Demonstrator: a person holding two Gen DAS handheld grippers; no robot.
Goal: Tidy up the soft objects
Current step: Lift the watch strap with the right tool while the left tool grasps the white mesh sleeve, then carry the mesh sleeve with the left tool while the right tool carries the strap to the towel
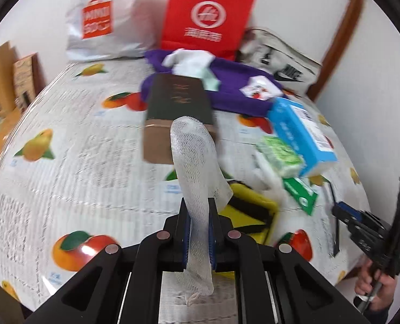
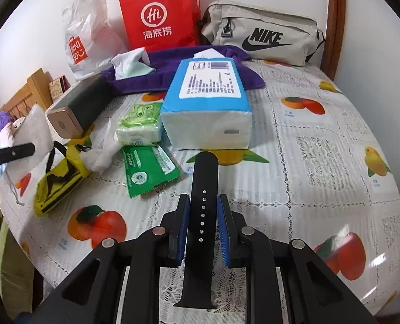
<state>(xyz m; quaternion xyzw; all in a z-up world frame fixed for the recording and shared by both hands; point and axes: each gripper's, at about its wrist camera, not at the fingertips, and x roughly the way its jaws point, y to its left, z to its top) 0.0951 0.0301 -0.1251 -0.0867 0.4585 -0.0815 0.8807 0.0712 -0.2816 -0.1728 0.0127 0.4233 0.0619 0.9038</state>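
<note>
Beyond the fingertips, at the far wall, a red paper carrier bag (image 2: 159, 13) bears a white ring with "Hi" and the characters "海底捞" beneath. Left of it a crinkled white plastic bag (image 2: 85, 32) carries a red "MINISO" shopping-bag logo. Right of the red bag, a beige fabric waist pouch (image 2: 262, 35) reads "NIKE" over a black swoosh. The blue tissue pack's label (image 2: 209, 79) is too small to read.

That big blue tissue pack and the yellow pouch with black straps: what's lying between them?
In the right wrist view, a small green tissue packet and a flat green wipes sachet lie between the blue pack and yellow pouch.
</note>
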